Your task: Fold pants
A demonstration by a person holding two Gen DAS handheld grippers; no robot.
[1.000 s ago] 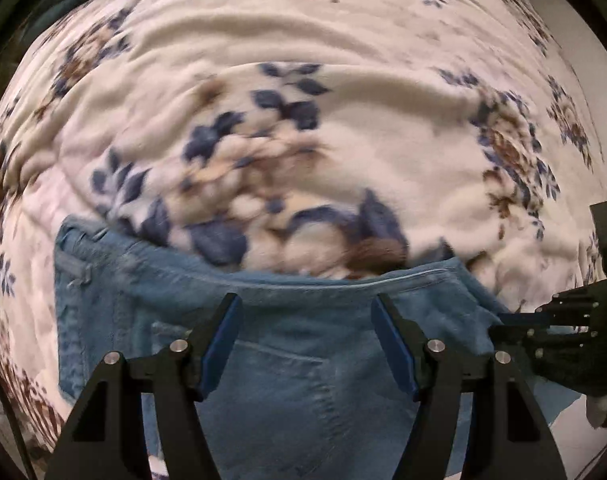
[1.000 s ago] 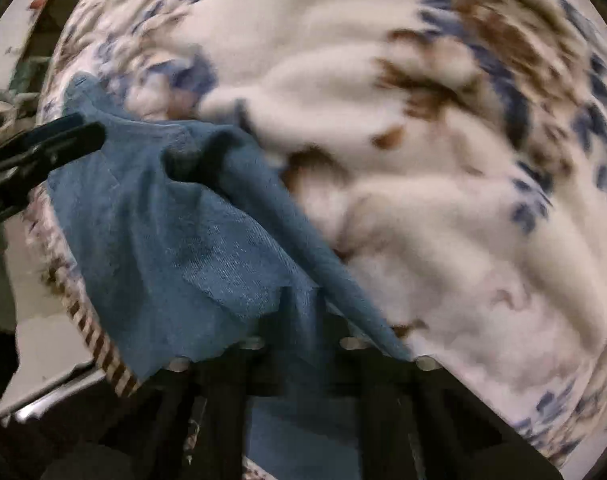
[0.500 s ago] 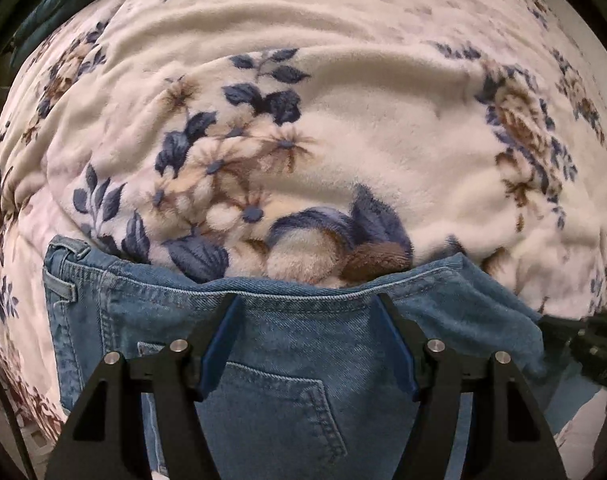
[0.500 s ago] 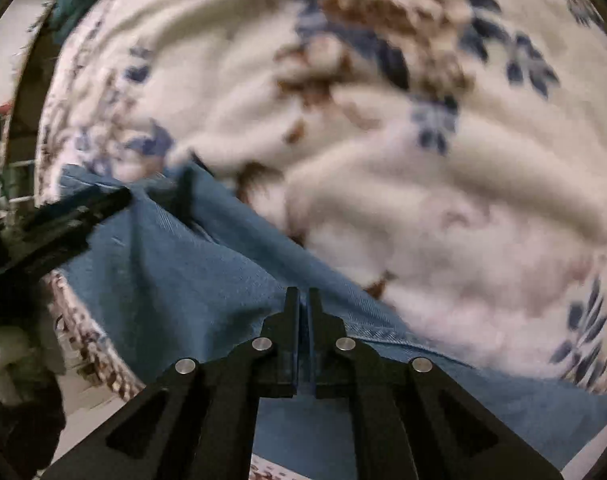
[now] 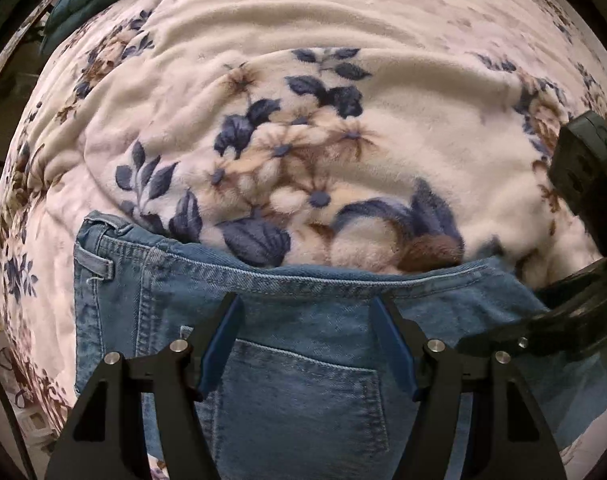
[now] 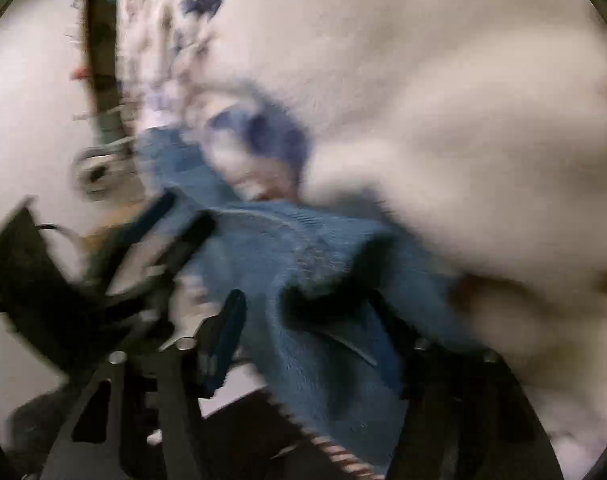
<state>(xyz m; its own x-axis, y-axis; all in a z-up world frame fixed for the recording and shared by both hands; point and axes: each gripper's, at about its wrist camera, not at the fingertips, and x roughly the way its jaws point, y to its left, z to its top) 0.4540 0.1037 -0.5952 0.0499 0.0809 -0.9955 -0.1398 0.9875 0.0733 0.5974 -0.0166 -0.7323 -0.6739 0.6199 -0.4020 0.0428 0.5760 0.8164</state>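
Jeans [image 5: 303,380]: lower frame, on floral blanket [image 5: 303,100]. Left gripper [image 5: 305,344] jaws spread, empty above back pocket. Right gripper [image 6: 303,344] jaws parted; blurred. Risk: unheld denim slumps, fold skews.

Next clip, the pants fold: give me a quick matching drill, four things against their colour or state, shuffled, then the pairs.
Things:
1. jeans
2. blanket
3. left tongs
4. back pocket

Descriptions:
A. cream with blue and brown flowers
B. open, above the denim
C. blue denim, lying on the bed cover
D. stitched patch between the two tong fingers

Pairs: 1-C, 2-A, 3-B, 4-D
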